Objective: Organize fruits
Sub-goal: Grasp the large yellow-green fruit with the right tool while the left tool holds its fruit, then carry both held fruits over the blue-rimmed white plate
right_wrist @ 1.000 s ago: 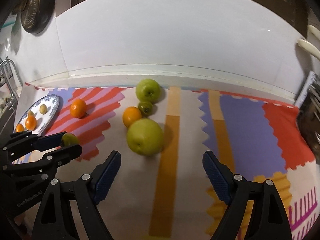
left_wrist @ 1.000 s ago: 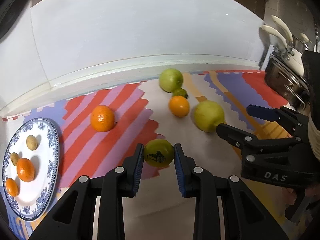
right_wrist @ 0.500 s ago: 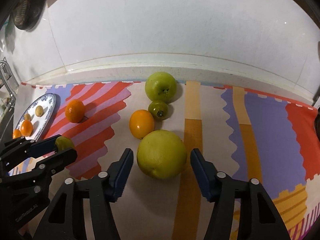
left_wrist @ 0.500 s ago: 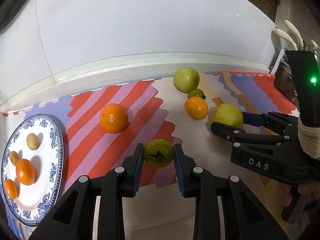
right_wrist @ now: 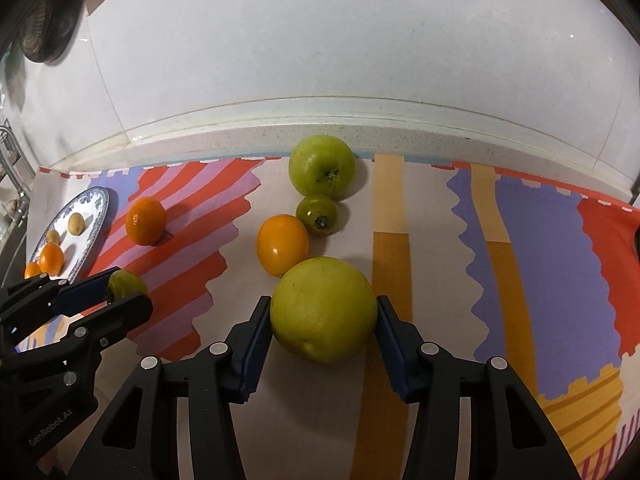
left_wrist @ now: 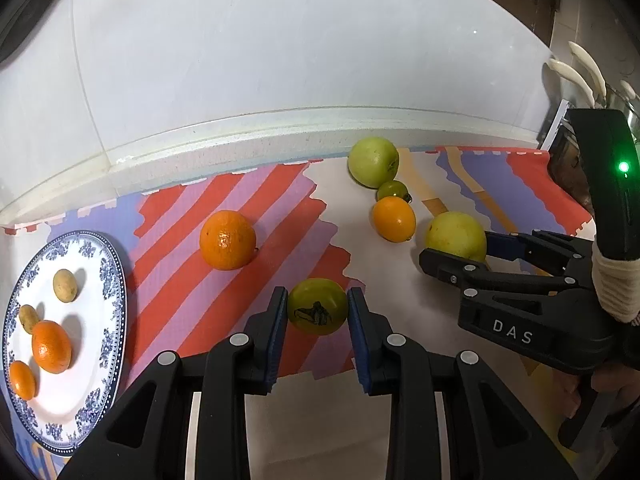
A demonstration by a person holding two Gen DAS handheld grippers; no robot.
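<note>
The left hand-held gripper [left_wrist: 317,312] pinches a small, smooth green tomato [left_wrist: 317,306]. The right hand-held gripper [right_wrist: 322,322], just closing, pinches a big round dimpled yellow-green fruit [right_wrist: 322,314], partly hidden in the left view.

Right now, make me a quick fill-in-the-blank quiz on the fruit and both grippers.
1. The left gripper is shut on a small ____ fruit.
2. The plate has a ____ patterned rim.
3. The right gripper is shut on the ____ fruit in view.

Missing words: green; blue; largest
</note>
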